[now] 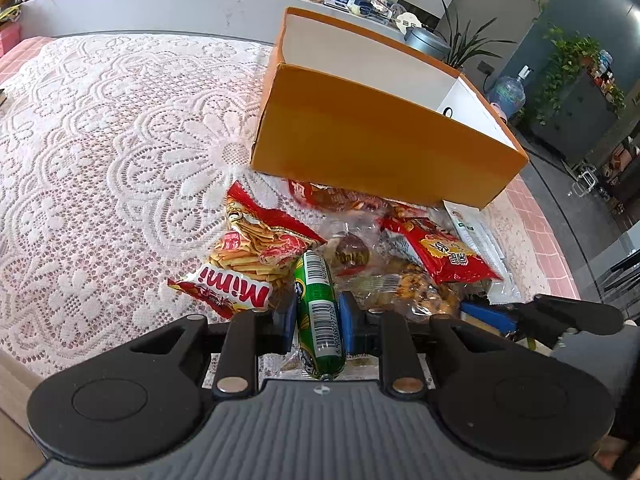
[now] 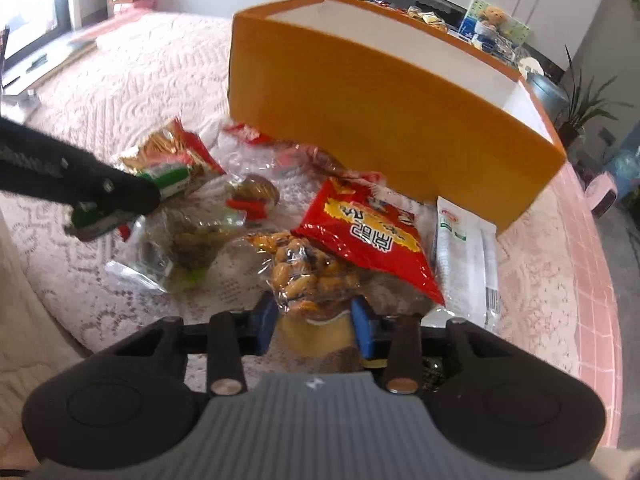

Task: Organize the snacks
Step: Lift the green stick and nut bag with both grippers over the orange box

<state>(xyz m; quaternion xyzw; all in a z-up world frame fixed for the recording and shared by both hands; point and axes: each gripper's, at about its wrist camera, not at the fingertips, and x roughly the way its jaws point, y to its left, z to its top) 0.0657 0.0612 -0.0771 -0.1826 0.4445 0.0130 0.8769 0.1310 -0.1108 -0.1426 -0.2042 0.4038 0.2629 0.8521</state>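
Left wrist view: left gripper (image 1: 318,318) angled down, fingers clamping green sausage (image 1: 317,312); right gripper (image 2: 314,322) fingers grasping nut packet (image 2: 308,276).

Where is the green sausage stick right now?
The green sausage stick is pinched between the left gripper's jaws, low in the left wrist view, beside the Mimi snack bag.
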